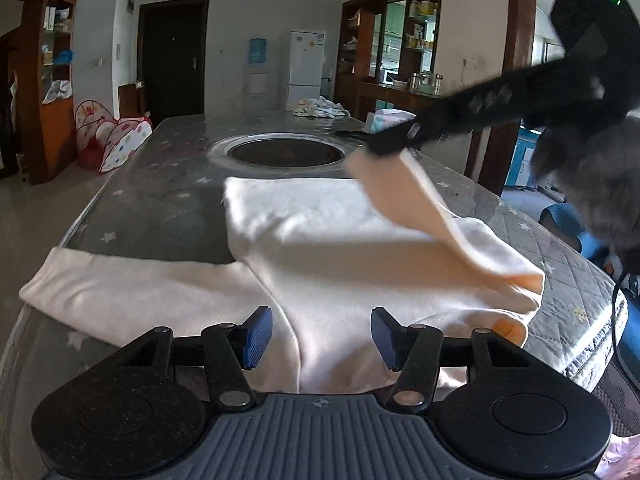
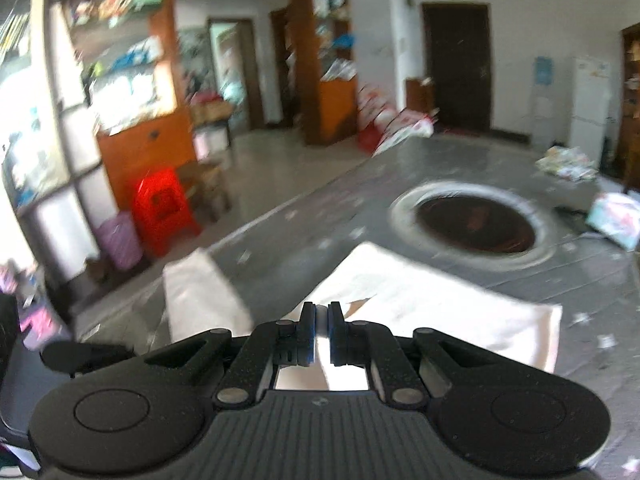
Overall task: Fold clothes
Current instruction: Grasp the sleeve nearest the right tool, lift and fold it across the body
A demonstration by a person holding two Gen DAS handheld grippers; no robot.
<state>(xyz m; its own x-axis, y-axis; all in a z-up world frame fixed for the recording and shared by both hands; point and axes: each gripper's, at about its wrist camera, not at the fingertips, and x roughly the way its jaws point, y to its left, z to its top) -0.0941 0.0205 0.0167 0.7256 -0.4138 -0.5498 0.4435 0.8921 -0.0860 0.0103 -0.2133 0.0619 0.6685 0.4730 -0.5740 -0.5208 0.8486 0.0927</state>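
A pale cream long-sleeved garment (image 1: 320, 240) lies flat on the grey star-patterned table (image 1: 160, 208). Its left sleeve (image 1: 120, 292) stretches out to the left. My left gripper (image 1: 322, 338) is open and empty, low over the garment's near edge. My right gripper (image 1: 384, 148) reaches in from the upper right, shut on the right sleeve (image 1: 420, 196) and lifting it over the body. In the blurred right wrist view my right gripper (image 2: 321, 320) is shut on a strip of the cloth, with the garment (image 2: 440, 312) below.
A round recessed burner (image 1: 286, 154) sits in the table beyond the garment; it also shows in the right wrist view (image 2: 476, 224). A tissue pack (image 1: 386, 120) and a heap of clothes (image 1: 320, 107) lie at the far end. Table edges drop off left and right.
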